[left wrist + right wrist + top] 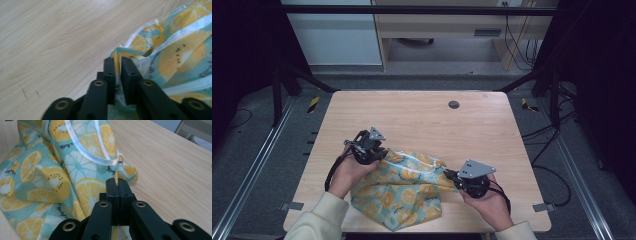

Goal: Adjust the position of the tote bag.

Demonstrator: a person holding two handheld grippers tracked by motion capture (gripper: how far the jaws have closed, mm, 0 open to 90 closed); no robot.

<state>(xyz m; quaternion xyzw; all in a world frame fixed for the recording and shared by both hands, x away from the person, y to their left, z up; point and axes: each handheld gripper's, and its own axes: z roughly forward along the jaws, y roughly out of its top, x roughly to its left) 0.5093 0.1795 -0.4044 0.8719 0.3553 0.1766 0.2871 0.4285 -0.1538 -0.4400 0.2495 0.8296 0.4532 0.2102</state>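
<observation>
Cream sleeves frame the near edge of the high view as a person works at a pale wooden table (422,112), a two-jaw gripper in each hand. Between the hands lies a crumpled plastic bag (404,192) printed with orange and lemon slices on a teal ground, sitting toward the near side of the tabletop, roughly at its middle from left to right. At the bag's far left corner, the left gripper (373,159) meets the material; its own view shows the black jaws drawn nearly together, a narrow slit between them, with the bag's edge (140,47) caught in that slit. On the right, the right gripper (454,176) has its jaws pressed fully together on a fold at the bag's right corner (125,170), the printed film bunching up just beyond the tips, with a white band (87,152) curving across the bag above them. A small dark round insert (453,104) sits in the tabletop at the far side, well apart from the bag.
</observation>
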